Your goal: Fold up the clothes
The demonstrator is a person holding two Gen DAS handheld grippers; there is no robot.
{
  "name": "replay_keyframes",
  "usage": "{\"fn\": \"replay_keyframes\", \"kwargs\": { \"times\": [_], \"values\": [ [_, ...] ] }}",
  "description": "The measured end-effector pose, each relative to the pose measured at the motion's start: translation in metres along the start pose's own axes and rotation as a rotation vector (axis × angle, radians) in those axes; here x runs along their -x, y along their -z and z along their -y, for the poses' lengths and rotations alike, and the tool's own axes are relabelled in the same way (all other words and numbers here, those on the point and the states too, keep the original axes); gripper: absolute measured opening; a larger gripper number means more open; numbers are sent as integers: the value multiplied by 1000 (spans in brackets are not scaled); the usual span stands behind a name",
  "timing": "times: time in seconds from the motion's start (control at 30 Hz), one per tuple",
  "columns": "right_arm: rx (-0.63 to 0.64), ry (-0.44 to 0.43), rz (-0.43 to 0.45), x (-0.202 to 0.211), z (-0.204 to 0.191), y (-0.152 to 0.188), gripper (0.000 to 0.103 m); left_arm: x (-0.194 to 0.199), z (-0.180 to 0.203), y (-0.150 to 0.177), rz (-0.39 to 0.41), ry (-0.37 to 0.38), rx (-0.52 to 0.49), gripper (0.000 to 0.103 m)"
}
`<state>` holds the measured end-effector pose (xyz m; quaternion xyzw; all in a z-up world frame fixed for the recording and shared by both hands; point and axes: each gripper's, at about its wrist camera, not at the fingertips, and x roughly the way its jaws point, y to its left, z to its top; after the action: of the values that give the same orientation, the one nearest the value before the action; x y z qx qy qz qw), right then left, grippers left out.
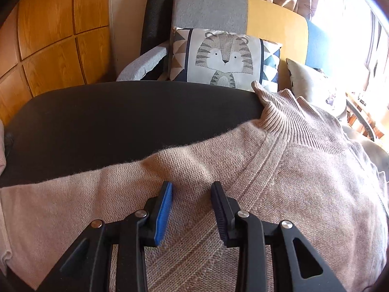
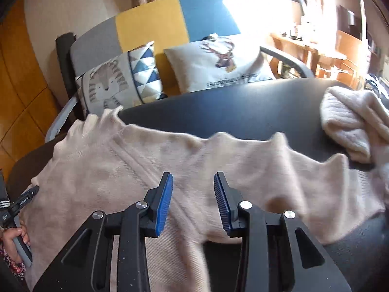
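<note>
Beige knit fills the lower half of both views: a ribbed-neck sweater (image 1: 243, 170) lies spread on the black table (image 1: 121, 121), its collar (image 1: 274, 112) at centre right of the left wrist view, near the table's far edge. In the right wrist view a sleeve runs off to the right, its cuff (image 2: 347, 126) bunched at the right edge.

My left gripper (image 1: 192, 189) hangs over the shoulder area, jaws spread with nothing between them. My right gripper (image 2: 193, 180) sits over the chest at frame centre, likewise parted and empty; that view is blurred.

I judge the next step is folding a sleeve across the body. To do it well, I'd pinch only the sleeve's top layer near the shoulder seam, lift low, and lay it flat so the rumpled upper edge smooths out.

Beyond the table, a tiger cushion (image 1: 226, 58) and deer cushion (image 2: 218, 60) rest on a grey, yellow and blue sofa (image 2: 145, 24).
</note>
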<state>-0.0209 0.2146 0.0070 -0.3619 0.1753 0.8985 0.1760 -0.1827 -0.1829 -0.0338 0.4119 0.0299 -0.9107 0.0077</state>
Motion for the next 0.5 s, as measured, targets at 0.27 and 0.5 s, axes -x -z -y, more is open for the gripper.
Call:
{"fn": "replay_keyframes", "kwargs": {
  "times": [0.27,0.5],
  "values": [
    [-224,235,15,24,164,0,50,0,3,1,4,-10,-10,34],
    [-210,450,-115,-31,242,-31,49,3,3,5,7,-27,-24,34]
  ]
}}
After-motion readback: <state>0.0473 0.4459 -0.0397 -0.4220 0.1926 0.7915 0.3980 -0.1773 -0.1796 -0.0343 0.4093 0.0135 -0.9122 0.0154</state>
